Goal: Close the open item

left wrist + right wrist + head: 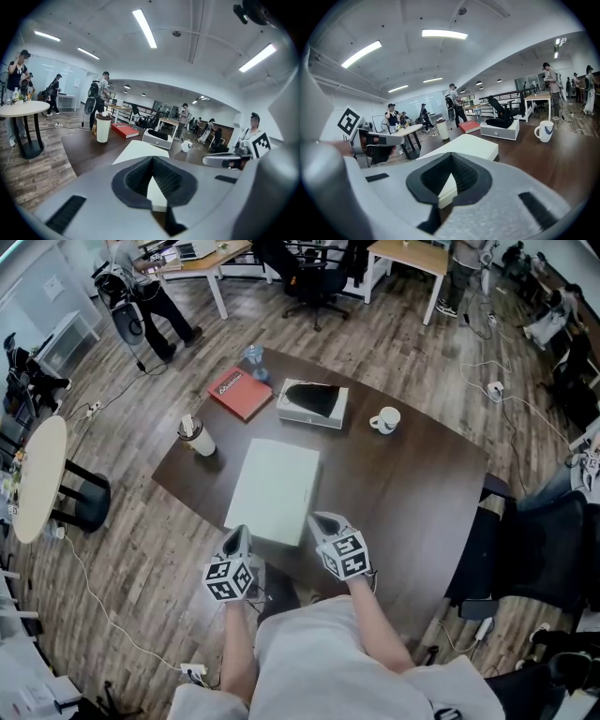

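A flat white box [272,488] lies with its lid down in the middle of the dark table [412,493]; it also shows ahead of the jaws in both gripper views [140,149] [471,145]. My left gripper [240,536] hovers at the box's near left corner, jaws shut with nothing between them. My right gripper [322,521] is at the near right corner, also shut and empty. Behind it stands an open white box [312,404] with a black thing inside.
A red book [240,393], a lidded cup [196,436], a white mug [384,420] and a glass [254,359] stand at the far side of the table. A round side table [39,479] is left, a black chair [544,549] right. People stand in the background.
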`<state>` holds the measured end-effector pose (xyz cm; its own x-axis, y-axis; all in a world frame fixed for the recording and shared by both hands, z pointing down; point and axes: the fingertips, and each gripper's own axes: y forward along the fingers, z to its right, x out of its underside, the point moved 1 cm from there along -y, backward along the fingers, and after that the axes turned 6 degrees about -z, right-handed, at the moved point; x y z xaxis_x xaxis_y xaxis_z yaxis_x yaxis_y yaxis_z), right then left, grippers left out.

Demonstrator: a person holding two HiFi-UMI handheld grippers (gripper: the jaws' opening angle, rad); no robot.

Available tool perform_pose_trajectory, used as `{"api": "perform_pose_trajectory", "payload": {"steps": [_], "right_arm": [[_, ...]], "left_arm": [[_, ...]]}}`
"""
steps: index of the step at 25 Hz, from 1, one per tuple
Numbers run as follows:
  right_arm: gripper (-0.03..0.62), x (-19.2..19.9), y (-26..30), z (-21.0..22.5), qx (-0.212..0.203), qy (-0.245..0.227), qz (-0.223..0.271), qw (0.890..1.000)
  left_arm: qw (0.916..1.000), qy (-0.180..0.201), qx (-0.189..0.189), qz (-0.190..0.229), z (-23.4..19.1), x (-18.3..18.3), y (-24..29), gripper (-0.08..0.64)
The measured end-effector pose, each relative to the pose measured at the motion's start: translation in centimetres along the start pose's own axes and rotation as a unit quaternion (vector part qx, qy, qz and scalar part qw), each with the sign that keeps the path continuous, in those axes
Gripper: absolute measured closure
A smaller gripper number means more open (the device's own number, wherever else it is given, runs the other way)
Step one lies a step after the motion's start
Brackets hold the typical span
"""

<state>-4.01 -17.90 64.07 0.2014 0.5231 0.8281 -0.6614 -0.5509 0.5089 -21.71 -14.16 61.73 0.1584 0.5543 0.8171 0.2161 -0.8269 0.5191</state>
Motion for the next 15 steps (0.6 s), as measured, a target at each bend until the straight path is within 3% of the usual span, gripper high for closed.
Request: {"api": "perform_pose_trajectory", "payload": {"steps": [15], "right_arm": [[0.589,0.27,0.46,-0.57,-0.011,-0.008,-0.007,1.0]], "left_arm": [[0.9999,0.008,0.014,0.002,0.47,-0.04,0.2,0.555]]}}
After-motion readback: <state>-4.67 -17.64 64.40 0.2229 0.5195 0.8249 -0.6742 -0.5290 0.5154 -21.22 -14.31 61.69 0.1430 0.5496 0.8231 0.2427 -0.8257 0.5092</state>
